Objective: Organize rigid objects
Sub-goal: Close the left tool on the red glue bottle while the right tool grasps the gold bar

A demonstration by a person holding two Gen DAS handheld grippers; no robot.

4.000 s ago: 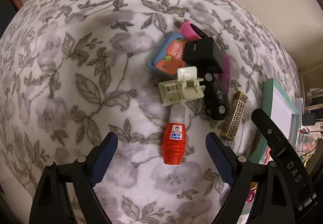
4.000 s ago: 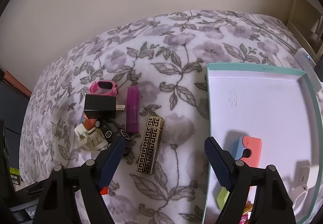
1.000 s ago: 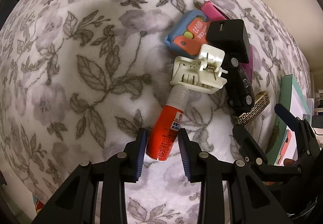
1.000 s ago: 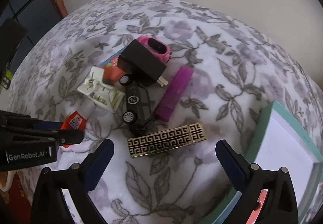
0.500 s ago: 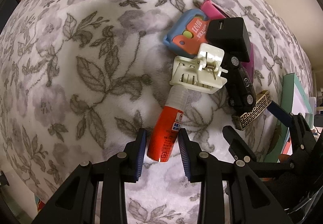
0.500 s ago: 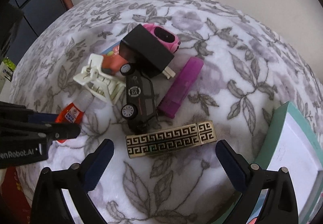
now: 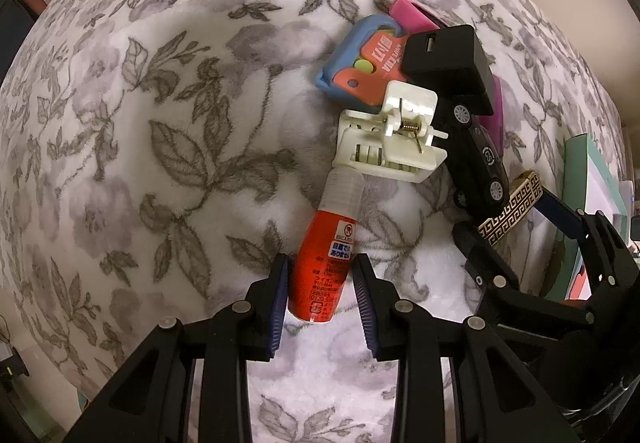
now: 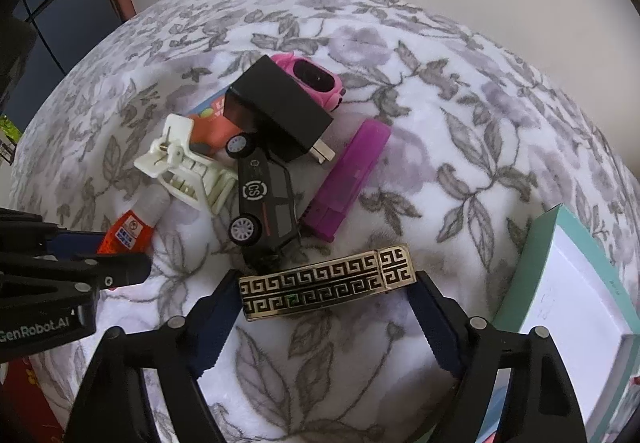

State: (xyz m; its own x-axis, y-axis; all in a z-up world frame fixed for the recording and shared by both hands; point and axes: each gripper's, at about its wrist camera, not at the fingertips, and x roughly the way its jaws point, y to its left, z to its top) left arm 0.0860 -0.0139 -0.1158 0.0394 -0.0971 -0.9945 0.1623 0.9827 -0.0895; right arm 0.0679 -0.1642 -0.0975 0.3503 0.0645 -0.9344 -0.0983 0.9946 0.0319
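A white plush blanket printed with grey leaves and mauve flowers (image 7: 168, 131) carries everything. At its right edge sits a mint-green box with a white inside (image 8: 568, 283). The left tool (image 7: 320, 285) lies low and level over the blanket, its blue pads (image 7: 278, 303) either side of the base of a red plastic glue bottle with a clear cap (image 7: 326, 255); whether they press it I cannot tell. The right tool (image 8: 326, 297) reaches in from the right, its pads at both ends of a black-and-gold key-patterned bar (image 8: 326, 285), apparently touching. Just beyond lie a black toy car (image 8: 264, 203), black charger block (image 8: 280, 111), purple flat stick (image 8: 348, 179), cream hair claw clip (image 7: 390, 139) and pink watch (image 8: 316, 79), crowded together
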